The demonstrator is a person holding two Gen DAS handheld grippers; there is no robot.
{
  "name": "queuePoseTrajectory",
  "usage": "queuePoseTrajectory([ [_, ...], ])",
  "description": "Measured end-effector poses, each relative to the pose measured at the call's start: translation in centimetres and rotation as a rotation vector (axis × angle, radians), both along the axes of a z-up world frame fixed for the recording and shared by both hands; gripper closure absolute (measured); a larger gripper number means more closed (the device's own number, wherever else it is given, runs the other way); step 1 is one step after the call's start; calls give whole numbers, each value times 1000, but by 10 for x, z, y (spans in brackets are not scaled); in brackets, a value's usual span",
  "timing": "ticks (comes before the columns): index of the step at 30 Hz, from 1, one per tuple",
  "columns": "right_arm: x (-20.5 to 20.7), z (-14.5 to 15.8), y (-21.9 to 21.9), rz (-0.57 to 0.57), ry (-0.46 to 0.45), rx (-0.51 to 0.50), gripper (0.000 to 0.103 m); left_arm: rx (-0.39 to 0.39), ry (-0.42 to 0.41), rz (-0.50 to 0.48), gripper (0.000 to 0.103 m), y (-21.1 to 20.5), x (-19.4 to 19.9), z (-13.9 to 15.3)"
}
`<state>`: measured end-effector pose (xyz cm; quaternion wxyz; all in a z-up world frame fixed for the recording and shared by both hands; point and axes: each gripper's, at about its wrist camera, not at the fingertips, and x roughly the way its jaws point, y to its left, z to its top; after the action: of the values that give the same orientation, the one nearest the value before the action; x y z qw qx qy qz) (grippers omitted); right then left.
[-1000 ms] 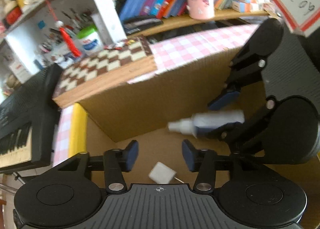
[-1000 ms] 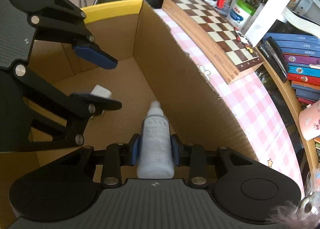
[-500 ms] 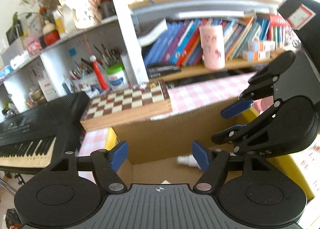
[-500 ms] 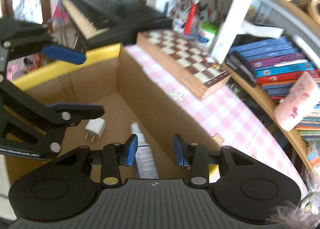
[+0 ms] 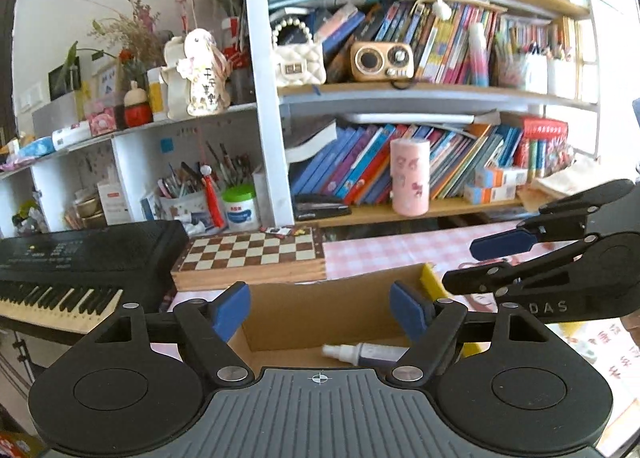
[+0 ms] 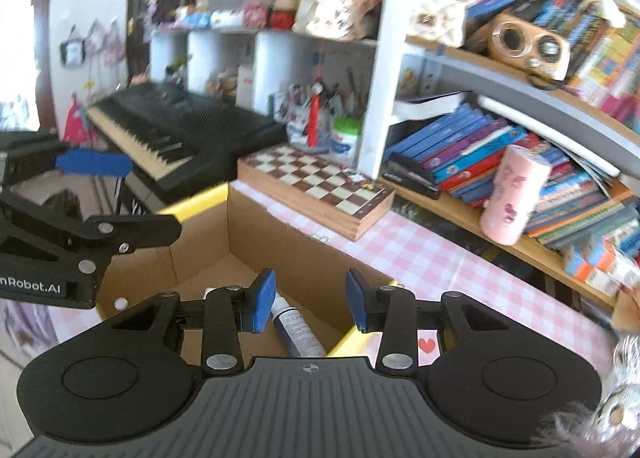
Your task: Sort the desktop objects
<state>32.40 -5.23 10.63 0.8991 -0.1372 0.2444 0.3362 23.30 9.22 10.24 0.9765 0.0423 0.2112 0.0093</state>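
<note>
A cardboard box (image 5: pixel 320 314) with a yellow rim stands on the pink checked tablecloth. A white and dark spray bottle (image 5: pixel 364 352) lies on the box floor, seen also in the right wrist view as the spray bottle (image 6: pixel 298 328). My left gripper (image 5: pixel 320 310) hovers above the box with its jaws opening and nothing between them. My right gripper (image 6: pixel 311 302) is open above the bottle and does not touch it. Each gripper shows in the other's view: the right gripper (image 5: pixel 476 262) at the right, the left gripper (image 6: pixel 132 197) at the left.
A wooden chessboard (image 5: pixel 248 254) lies behind the box. A black keyboard (image 5: pixel 80 258) stands to the left. Behind them are shelves of books, a pink cup (image 5: pixel 410 177) and a pen holder (image 5: pixel 180 201). Checked tablecloth (image 5: pixel 380 254) shows to the right of the chessboard.
The right gripper let go of the spray bottle, which now lies in the box. Both grippers rose out of the box and tilted up. The left jaws widened.
</note>
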Motion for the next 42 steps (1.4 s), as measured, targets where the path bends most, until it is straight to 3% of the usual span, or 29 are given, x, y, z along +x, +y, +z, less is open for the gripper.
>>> queuePoseTrajectory([
  [6, -34, 9, -22, -106, -43, 73, 66, -41, -34, 21, 22, 0, -37, 4],
  [9, -53, 8, -32, -170, -67, 100, 66, -39, -72, 61, 17, 1, -59, 4],
  [17, -107, 0, -48, -282, -121, 143, 62, -44, -140, 110, 16, -2, -112, 4],
  [29, -192, -29, -57, -382, -114, 166, 55, -78, -73, 144, 16, -7, -164, -23],
  [42, -245, -57, -53, -429, -120, 158, 44, -93, -26, 200, 16, -10, -209, -54],
])
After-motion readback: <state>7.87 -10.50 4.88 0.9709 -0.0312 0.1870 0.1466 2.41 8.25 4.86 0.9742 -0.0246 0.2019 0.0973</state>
